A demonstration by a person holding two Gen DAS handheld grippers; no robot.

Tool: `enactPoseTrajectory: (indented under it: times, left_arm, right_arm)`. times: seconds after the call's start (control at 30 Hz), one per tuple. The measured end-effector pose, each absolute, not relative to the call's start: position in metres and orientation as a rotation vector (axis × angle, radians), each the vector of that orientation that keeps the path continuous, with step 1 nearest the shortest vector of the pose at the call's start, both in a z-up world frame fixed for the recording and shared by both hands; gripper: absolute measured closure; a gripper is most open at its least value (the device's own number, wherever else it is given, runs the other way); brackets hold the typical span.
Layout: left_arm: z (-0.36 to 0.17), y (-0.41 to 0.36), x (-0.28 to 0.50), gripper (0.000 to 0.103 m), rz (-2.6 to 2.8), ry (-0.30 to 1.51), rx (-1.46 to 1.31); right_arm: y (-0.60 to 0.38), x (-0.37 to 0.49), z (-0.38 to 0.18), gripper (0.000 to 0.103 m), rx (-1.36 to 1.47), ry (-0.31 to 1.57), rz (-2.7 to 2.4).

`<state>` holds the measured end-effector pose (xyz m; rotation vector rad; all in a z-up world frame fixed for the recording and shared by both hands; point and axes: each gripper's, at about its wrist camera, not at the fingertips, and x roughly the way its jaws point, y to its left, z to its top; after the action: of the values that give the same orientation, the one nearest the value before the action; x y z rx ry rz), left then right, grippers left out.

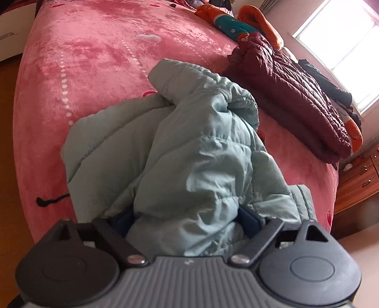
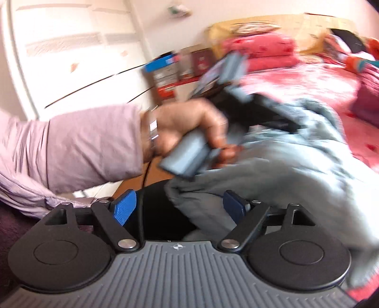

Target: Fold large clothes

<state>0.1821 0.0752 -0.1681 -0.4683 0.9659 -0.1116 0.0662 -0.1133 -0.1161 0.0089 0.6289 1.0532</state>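
Observation:
A puffy light blue jacket (image 1: pixel 189 147) lies crumpled on the pink bed (image 1: pixel 94 59). A thick fold of it fills the space between the blue pads (image 1: pixel 248 218) of my left gripper (image 1: pixel 186 220), and both pads press on it. The blurred right wrist view shows the same jacket (image 2: pixel 284 170), with a hand (image 2: pixel 189 123) holding the left gripper over it. My right gripper (image 2: pixel 179 208) stands wide open at the jacket's near edge. Its left pad (image 2: pixel 124 208) is bare, and fabric lies loose beside the right one.
A dark maroon quilted jacket (image 1: pixel 296 99) lies folded at the bed's right side, with orange and teal clothing (image 1: pixel 227 21) behind it. A wooden dresser (image 1: pixel 360 175) stands by the bed's right edge. A lilac sleeve (image 2: pixel 71 147), a white wardrobe (image 2: pixel 59 47) and red pillows (image 2: pixel 260 52) also show.

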Motion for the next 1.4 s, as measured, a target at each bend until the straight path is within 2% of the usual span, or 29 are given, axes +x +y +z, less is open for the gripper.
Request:
enactPoseTrajectory:
  times: [0.03,0.1,0.17,0.2,0.3,0.47,0.6,0.83,0.93,1.0,1.07,1.17,1.33,1.4]
  left_arm:
    - [-0.168,0.076,0.181,0.034,-0.126,0.955,-0.467]
    - [-0.164,0.079,0.175,0.066,-0.168,0.929,-0.487]
    - [-0.158,0.086,0.167,0.083,-0.200,0.910,-0.519]
    - [-0.154,0.090,0.161,0.087,-0.211,0.897,-0.534]
    - [-0.139,0.105,0.137,0.092,-0.226,0.853,-0.540]
    - [-0.126,0.140,0.088,0.093,-0.156,0.803,-0.624]
    - [-0.129,0.160,0.060,0.093,-0.054,0.768,-0.655]
    - [-0.135,0.169,0.042,0.093,0.027,0.736,-0.624]
    - [-0.136,0.172,0.046,0.093,0.027,0.736,-0.628]
    - [-0.136,0.170,0.044,0.093,0.012,0.726,-0.621]
    - [-0.132,0.164,0.047,0.094,-0.012,0.717,-0.607]
    - [-0.122,0.152,0.052,0.095,-0.059,0.689,-0.598]
    - [-0.094,0.127,0.068,0.096,-0.163,0.612,-0.560]
    - [-0.083,0.114,0.078,0.096,-0.210,0.582,-0.543]
  right_arm:
    - [-0.123,0.067,-0.112,0.001,0.029,0.630,1.005]
    - [-0.155,0.072,-0.108,0.001,0.069,0.625,0.935]
    - [-0.176,0.074,-0.101,0.000,0.121,0.604,0.875]
    - [-0.182,0.077,-0.097,0.000,0.146,0.592,0.851]
    - [-0.191,0.090,-0.091,0.000,0.203,0.544,0.759]
    - [-0.191,0.149,-0.090,0.000,0.206,0.511,0.642]
    - [-0.194,0.181,-0.130,0.000,0.158,0.645,0.607]
    - [-0.129,0.217,-0.194,0.000,0.144,0.952,0.698]
    - [-0.120,0.209,-0.204,0.000,0.140,0.959,0.706]
    - [-0.127,0.199,-0.209,0.014,0.167,0.959,0.697]
    - [-0.138,0.194,-0.211,0.049,0.202,0.969,0.694]
    - [-0.148,0.173,-0.205,0.071,0.211,0.925,0.649]
    - [-0.177,0.130,-0.183,0.086,0.189,0.760,0.490]
    - [-0.205,0.110,-0.154,0.089,0.165,0.680,0.406]
